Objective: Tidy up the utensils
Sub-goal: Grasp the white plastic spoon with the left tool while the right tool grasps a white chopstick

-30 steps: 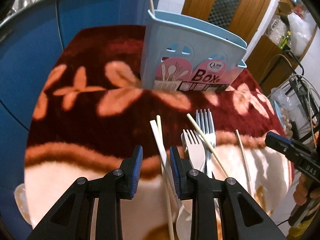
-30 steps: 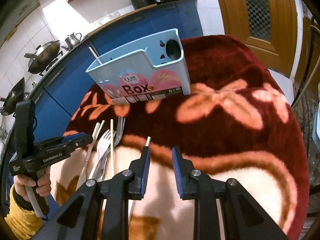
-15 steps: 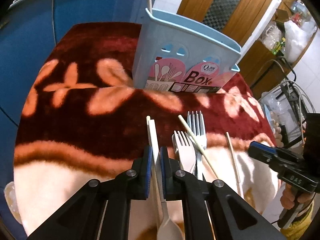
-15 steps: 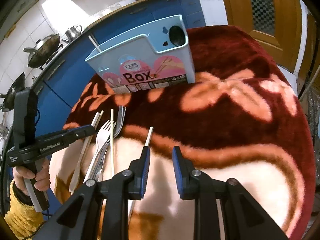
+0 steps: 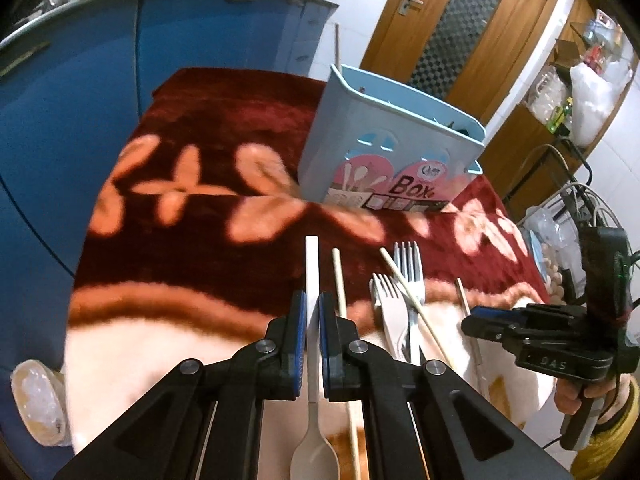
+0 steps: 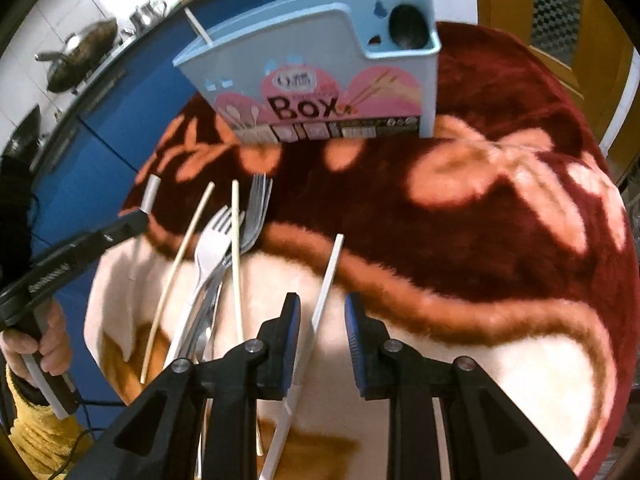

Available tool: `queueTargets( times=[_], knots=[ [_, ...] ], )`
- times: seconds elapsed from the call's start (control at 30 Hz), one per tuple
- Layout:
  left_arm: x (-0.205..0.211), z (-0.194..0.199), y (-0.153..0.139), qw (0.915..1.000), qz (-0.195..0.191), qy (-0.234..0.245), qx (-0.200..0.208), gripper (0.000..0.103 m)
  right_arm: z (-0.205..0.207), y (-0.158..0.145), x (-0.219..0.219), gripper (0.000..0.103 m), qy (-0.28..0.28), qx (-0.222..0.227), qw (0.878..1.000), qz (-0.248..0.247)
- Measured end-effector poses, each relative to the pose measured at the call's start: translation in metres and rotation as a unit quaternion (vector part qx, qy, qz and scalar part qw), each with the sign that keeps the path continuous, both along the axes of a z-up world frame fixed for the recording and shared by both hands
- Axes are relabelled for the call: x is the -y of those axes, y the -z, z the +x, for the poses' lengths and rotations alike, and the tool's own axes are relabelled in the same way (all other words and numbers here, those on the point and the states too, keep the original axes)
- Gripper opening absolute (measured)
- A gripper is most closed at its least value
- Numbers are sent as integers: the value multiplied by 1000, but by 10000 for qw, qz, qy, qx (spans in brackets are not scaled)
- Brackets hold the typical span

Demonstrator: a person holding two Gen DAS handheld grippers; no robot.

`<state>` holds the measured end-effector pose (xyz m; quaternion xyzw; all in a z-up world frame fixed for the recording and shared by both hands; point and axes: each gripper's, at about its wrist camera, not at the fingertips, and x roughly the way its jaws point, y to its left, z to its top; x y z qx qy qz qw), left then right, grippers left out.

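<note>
My left gripper (image 5: 313, 304) is shut on the handle of a white spoon (image 5: 312, 264), whose bowl hangs below the fingers. Beside it on the blanket lie a pale chopstick (image 5: 339, 280), a white fork (image 5: 386, 304), a metal fork (image 5: 409, 264) and a second chopstick (image 5: 404, 286) across them. My right gripper (image 6: 322, 306) is open and straddles a pale flat stick (image 6: 330, 268) without touching it. The light blue utensil box (image 6: 320, 60) stands behind, with one chopstick (image 6: 197, 26) upright in it. In the right wrist view the left gripper (image 6: 134, 222) holds the spoon (image 6: 151, 192).
A red floral blanket (image 5: 192, 152) covers the table. Blue cabinets (image 5: 72, 92) run along the far and left sides, with pans (image 6: 76, 52) on the counter. A wooden door (image 5: 460, 24) and cables (image 5: 576, 196) are at the right. A plastic-wrapped item (image 5: 36, 404) sits at the near left edge.
The left gripper closed on the white spoon's handle and lifted it a little. The right gripper moved left and tipped down, so the pale flat stick now lies between its jaws.
</note>
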<state>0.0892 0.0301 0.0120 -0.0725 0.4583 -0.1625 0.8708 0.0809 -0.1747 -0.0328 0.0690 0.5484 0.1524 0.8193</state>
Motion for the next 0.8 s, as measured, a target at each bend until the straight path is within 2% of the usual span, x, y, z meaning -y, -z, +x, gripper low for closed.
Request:
queueTargets(
  times=[0.1, 0.23, 0.4, 0.47, 0.57, 0.7, 0.8],
  knots=[
    [-4, -1, -2, 10000, -23, -27, 80, 6, 8, 1, -5, 26, -42, -131, 9998, -141],
    [-6, -2, -5, 9998, -110, -19, 177, 6, 17, 3, -6, 11, 0, -245, 9995, -219],
    [-4, -5, -12, 9988, -147, -48, 459, 6, 15, 1, 2, 6, 104, -175, 9997, 158],
    [-2, -6, -16, 9983, -140, -47, 566, 6, 9, -5, 8, 6, 146, 6, 9993, 332],
    [0, -6, -23, 9971, -219, -36, 730, 6, -2, -19, 13, 6, 202, 524, 9970, 527],
    [3, -5, -35, 9947, -461, -22, 923, 6, -16, -36, 22, 6, 385, 1159, 9886, 880],
    [7, -1, -46, 9926, -563, -35, 1076, 6, -21, -49, 30, 6, 534, 1587, 9812, 959]
  ],
)
